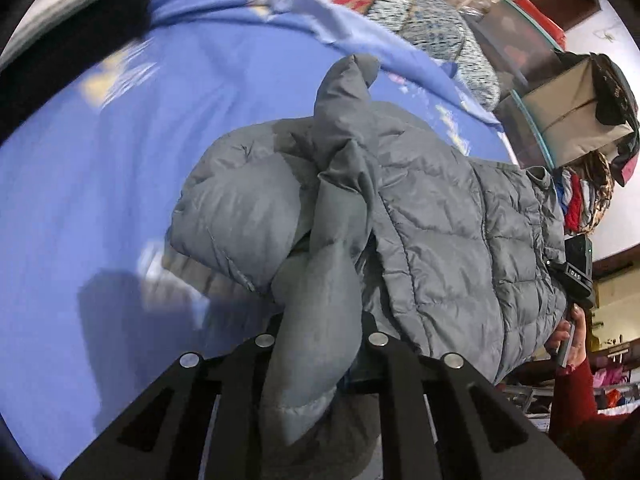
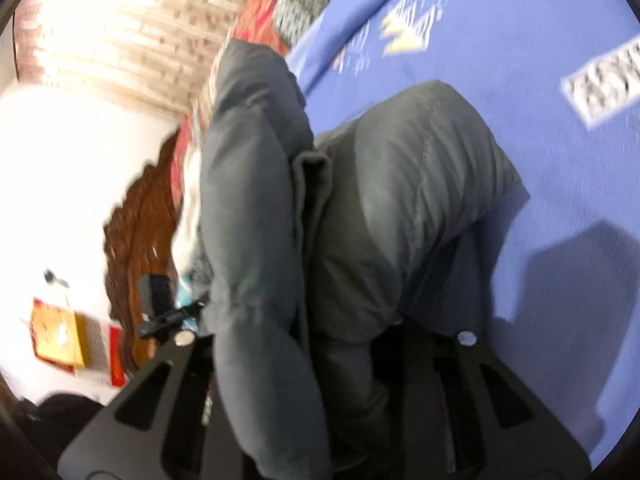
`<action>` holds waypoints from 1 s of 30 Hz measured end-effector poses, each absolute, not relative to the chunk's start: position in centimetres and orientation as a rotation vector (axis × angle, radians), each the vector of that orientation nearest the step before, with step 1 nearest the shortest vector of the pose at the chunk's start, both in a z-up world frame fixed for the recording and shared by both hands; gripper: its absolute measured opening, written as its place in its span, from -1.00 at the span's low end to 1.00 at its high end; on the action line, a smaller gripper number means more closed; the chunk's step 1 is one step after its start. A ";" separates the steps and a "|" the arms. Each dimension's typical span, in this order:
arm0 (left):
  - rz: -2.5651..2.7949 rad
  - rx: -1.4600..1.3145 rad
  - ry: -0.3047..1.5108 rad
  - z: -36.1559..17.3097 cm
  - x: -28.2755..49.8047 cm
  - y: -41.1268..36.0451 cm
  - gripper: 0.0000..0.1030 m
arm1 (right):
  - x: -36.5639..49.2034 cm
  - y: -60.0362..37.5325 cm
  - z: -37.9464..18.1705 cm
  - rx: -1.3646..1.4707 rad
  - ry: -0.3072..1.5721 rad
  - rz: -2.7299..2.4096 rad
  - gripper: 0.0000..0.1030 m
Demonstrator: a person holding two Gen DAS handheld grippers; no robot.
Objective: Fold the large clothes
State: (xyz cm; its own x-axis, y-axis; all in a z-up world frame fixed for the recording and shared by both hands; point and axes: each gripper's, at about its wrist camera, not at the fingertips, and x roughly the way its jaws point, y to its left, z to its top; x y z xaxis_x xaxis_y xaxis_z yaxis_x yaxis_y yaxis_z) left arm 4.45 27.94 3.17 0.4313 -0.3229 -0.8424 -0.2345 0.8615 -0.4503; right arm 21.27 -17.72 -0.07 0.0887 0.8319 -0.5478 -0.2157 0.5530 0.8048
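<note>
A grey quilted puffer jacket (image 1: 440,220) hangs bunched above the blue bed sheet (image 1: 120,160), held up at two places. My left gripper (image 1: 320,338) is shut on a thick fold of the jacket that runs down between its black fingers (image 1: 264,344). In the right wrist view the same jacket (image 2: 400,180) looks darker and blurred, and my right gripper (image 2: 324,340) is shut on a padded edge of it. The jacket hides that gripper's inner pads. At the jacket's right edge a person's hand (image 1: 568,336) grips the right gripper's handle.
The blue sheet (image 2: 520,60) carries printed patterns. A red blanket and a knitted cover (image 1: 432,20) lie at the bed's far end. A cardboard box (image 1: 576,120) with caps on it and a heap of clothes stand to the right. A carved wooden headboard (image 2: 136,240) and a curtain (image 2: 120,20) are to the left.
</note>
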 end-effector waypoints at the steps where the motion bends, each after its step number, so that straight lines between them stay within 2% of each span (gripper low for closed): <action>1: -0.032 -0.570 1.143 3.1 2.1 28.1 -0.30 | 20.2 -17.0 -0.4 0.588 1.261 0.857 -0.61; 4: 0.051 -0.598 1.153 2.3 -2.8 29.5 -0.25 | 18.3 -15.4 -2.0 0.574 1.308 0.842 -0.43; 7: 0.160 -0.575 1.205 1.1 -5.1 30.4 -0.11 | 17.6 -14.3 -2.6 0.426 1.316 0.716 0.27; 9: 0.157 -0.598 1.188 1.7 -5.9 30.8 -0.10 | 17.4 -14.9 -1.6 0.394 1.273 0.675 0.33; 11: 0.151 -0.589 1.143 3.3 -6.8 31.4 -0.03 | 17.2 -15.9 -0.1 0.360 1.232 0.611 0.59; 17: 0.228 -0.547 1.027 7.1 -8.0 33.5 0.01 | 15.9 -17.6 5.5 0.136 1.043 0.561 0.78; 20: 0.240 -0.588 0.984 7.7 -7.7 34.4 0.03 | 15.6 -17.3 6.7 0.049 1.003 0.538 0.79; 25: 0.179 -0.538 1.008 6.3 -3.1 33.5 0.20 | 15.8 -17.6 7.1 0.043 0.958 0.493 0.79; 30: 0.150 -0.622 1.056 2.7 0.8 33.9 0.20 | 15.8 -17.7 8.1 0.042 0.962 0.512 0.79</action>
